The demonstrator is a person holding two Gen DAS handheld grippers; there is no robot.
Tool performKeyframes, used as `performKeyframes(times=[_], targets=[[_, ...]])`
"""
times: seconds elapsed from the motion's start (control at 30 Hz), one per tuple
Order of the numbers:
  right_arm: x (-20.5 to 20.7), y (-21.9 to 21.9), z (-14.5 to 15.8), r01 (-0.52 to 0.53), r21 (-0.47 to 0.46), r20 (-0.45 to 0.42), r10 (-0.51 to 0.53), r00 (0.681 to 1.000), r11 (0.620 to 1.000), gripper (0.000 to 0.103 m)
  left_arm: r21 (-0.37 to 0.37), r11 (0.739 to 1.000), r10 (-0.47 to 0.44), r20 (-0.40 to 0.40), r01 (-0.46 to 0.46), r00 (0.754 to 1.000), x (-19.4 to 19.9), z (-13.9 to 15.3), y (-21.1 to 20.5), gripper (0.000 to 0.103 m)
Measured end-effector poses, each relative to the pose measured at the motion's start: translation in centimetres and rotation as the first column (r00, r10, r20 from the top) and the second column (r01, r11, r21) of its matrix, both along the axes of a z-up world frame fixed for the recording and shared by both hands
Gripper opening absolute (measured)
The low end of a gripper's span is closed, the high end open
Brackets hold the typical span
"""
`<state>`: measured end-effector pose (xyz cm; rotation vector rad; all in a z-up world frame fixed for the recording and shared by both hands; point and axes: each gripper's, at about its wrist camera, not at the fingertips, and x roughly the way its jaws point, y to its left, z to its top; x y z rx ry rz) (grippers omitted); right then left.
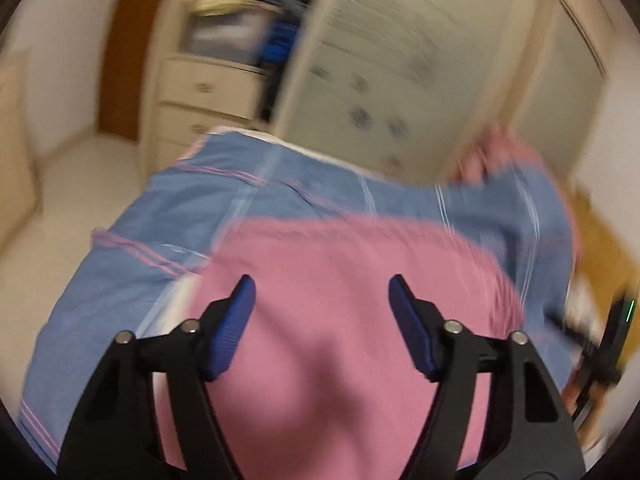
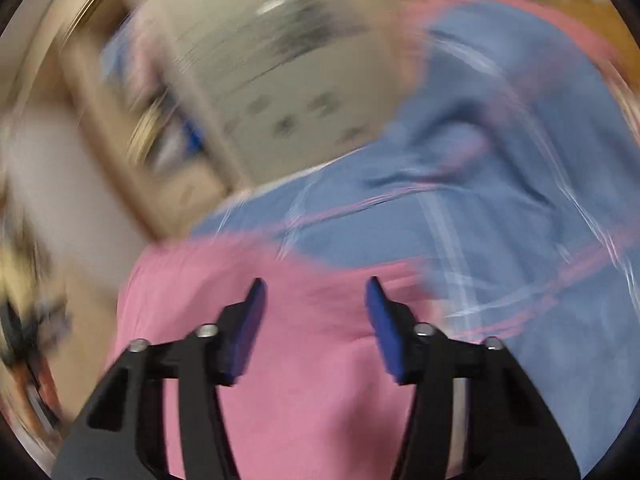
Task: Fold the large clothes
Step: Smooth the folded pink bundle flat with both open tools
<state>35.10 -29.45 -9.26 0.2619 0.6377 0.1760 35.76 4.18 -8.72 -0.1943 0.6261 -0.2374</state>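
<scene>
A pink garment [image 1: 320, 340] lies on a blue striped bedspread [image 1: 140, 248]. In the left wrist view my left gripper [image 1: 322, 286] is open above the pink cloth with nothing between its blue pads. In the right wrist view my right gripper [image 2: 316, 288] is also open over the pink garment [image 2: 300, 360], near its far edge where it meets the blue bedspread [image 2: 500, 220]. Both views are blurred by motion. Another bit of pink cloth [image 1: 496, 152] shows at the bed's far right.
A cream wardrobe with drawers [image 1: 204, 88] and a frosted patterned door [image 1: 392, 80] stands beyond the bed. White floor [image 1: 80, 184] lies to the left. A wooden surface [image 1: 600, 248] and a dark device [image 1: 616, 328] sit at the right edge.
</scene>
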Motion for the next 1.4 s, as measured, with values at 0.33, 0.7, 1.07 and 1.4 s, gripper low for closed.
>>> performKeyframes(times=[0.33,0.7,1.07,1.4], targets=[[9.7,7.0,-7.3,0.028,-0.41,-0.145,-0.096,0.985,0.912,0.071,0.387,0.922,0.029,-0.133,0.025,0.991,6.7,-8.5,-8.1,0.071],[8.5,-7.7,-8.5,0.382,-0.312,-0.143,-0.44,0.886,0.87,0.066,0.281,0.957,0.117,-0.143,-0.073,0.983,8.6,-11.3,-5.1,0.086],[8.0,7.0,-4.8,0.008,-0.273,-0.127,-0.045,0.991,0.962,0.061,0.433,0.876,0.277,-0.086,-0.215,0.957,11.1,-8.5,-4.1,0.071],[12.0,9.4,-11.5,0.06,-0.309,-0.165,-0.116,0.979,0.949,0.084,0.433,0.855,0.401,-0.205,-0.285,0.893,15.2,-13.9,0.4,0.072]])
